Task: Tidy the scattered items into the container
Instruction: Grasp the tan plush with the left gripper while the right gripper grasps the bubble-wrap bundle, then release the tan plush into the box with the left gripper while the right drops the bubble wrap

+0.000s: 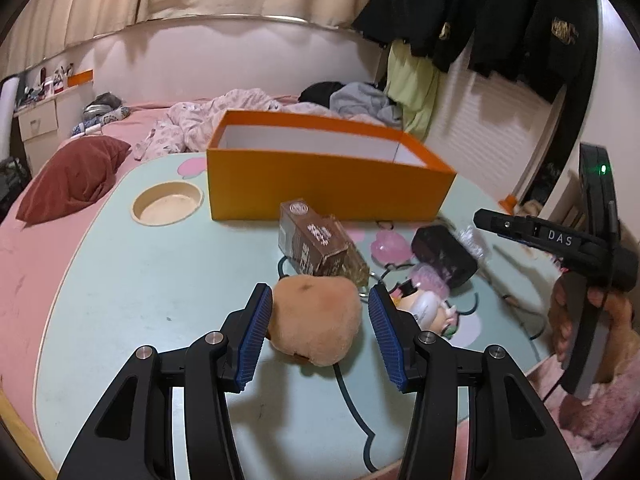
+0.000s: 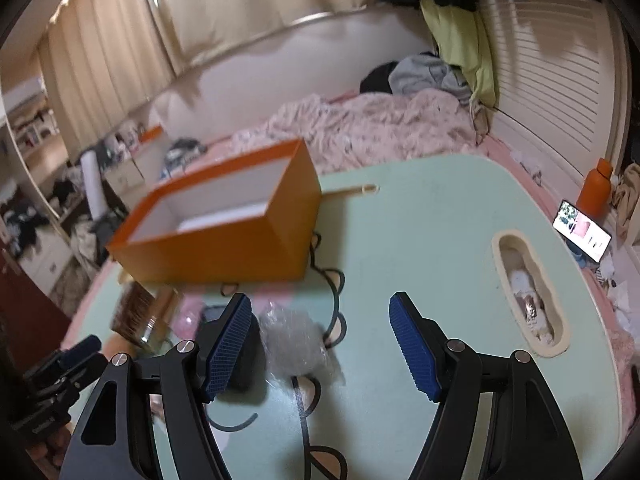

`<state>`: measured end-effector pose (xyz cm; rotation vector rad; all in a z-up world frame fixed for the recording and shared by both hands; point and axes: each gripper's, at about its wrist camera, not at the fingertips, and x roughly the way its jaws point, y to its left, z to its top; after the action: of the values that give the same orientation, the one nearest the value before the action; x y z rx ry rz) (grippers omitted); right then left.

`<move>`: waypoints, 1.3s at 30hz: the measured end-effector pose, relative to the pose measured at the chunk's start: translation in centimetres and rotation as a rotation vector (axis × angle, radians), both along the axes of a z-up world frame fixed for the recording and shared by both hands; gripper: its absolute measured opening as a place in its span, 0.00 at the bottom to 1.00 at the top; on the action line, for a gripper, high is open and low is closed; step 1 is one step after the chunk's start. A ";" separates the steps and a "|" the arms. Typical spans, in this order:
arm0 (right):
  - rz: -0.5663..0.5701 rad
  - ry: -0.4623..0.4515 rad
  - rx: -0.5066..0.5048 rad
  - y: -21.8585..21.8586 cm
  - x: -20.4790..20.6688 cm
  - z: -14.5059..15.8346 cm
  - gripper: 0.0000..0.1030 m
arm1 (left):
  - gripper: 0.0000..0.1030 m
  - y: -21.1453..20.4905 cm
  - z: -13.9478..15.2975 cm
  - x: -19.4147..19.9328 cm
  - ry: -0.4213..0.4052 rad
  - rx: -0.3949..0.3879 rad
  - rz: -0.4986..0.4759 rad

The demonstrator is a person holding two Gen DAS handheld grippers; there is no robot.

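Partly behind the left claw (image 1: 320,320), a doll (image 1: 430,308).

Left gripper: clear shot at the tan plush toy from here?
Probably yes. The left gripper is open with the tan plush toy already between its blue pads, not yet pressed. Nothing sits between them; the brown carton lies just behind, apart from the fingers.
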<state>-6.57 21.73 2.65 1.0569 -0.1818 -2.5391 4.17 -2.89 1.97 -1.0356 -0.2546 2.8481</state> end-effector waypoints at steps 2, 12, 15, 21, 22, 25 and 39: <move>0.003 -0.038 -0.007 -0.1 -0.4 -0.6 0.69 | 0.50 0.3 -0.3 -0.2 -0.011 -0.019 -0.001; 0.028 -0.048 0.109 -1.6 -0.3 -1.6 0.30 | 0.48 1.2 -1.3 -1.1 -0.054 -0.087 -0.001; 0.034 -0.042 0.107 -1.6 -0.3 -1.6 0.29 | 0.43 1.3 -1.4 -0.9 -0.043 -0.084 0.005; 0.031 -0.026 0.067 -1.2 -0.2 -1.3 0.28 | 0.41 0.9 -0.7 -0.3 -0.023 -0.050 -0.013; 0.033 -0.024 0.061 -1.1 -0.1 -1.2 0.28 | 0.41 0.9 -0.5 -0.2 -0.018 -0.053 -0.017; 0.036 -0.013 0.037 -1.0 0.0 -0.9 0.28 | 0.41 0.8 0.4 0.4 0.005 -0.048 -0.020; 0.084 0.048 -0.036 -1.8 0.7 1.0 0.28 | 0.41 -0.5 4.7 0.5 0.124 -0.022 -0.010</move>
<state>-5.88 19.88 3.61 0.9692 -0.1653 -2.4737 4.67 -3.40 6.68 -0.8563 -0.2069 2.8978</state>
